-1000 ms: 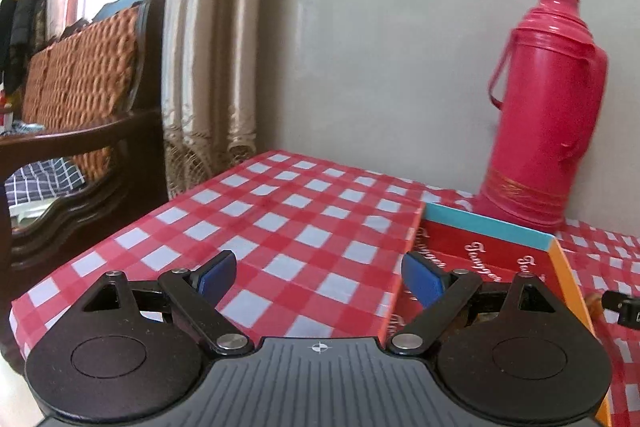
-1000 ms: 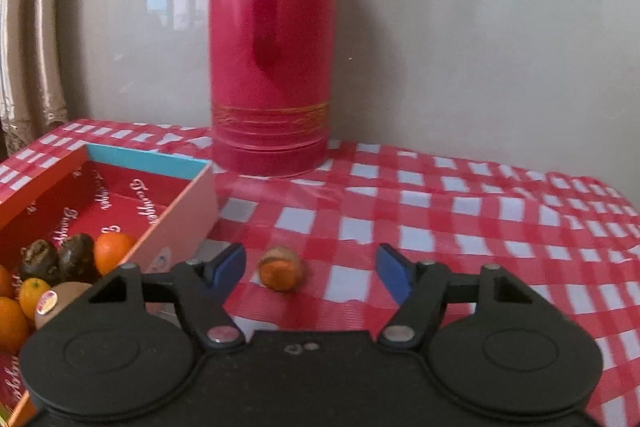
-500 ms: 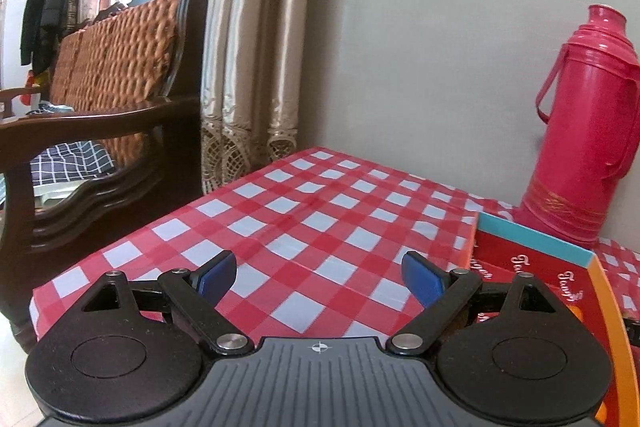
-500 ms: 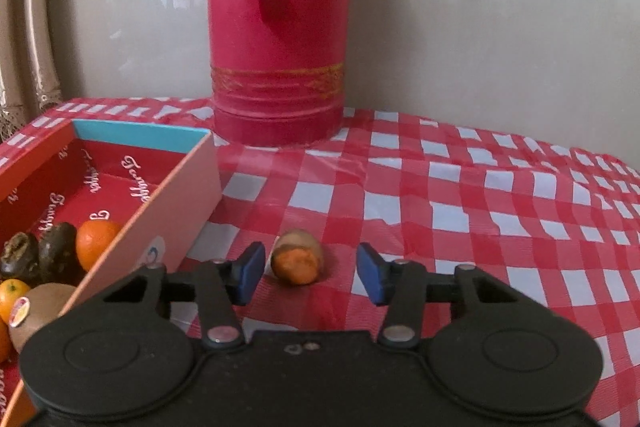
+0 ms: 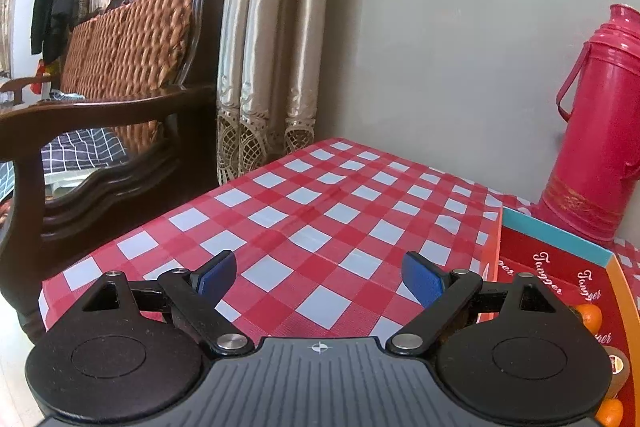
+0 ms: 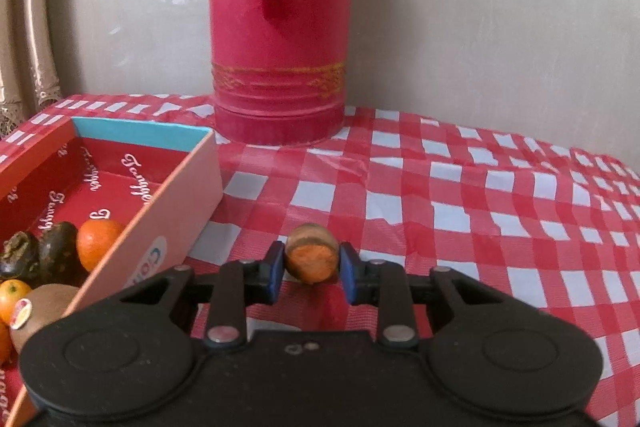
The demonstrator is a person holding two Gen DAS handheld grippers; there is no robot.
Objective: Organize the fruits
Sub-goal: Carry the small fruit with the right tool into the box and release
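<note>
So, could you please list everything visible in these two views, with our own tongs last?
Small fruit: one, orange and brown, between the right tongs' pads, on or just above the cloth.
Box: one, orange outside, red inside, left of the fruit.
Fruit in box: oranges, dark brown fruits, a kiwi with a sticker; full count hidden.
Flask: one, red, at the wall behind the box.
Tablecloth: one, red and white checks.
Bench: one, dark wood with woven back, left of table.
Curtain: beige, by the wall.
Left tongs: open, empty.
Right tongs: shut on the small fruit.
</note>
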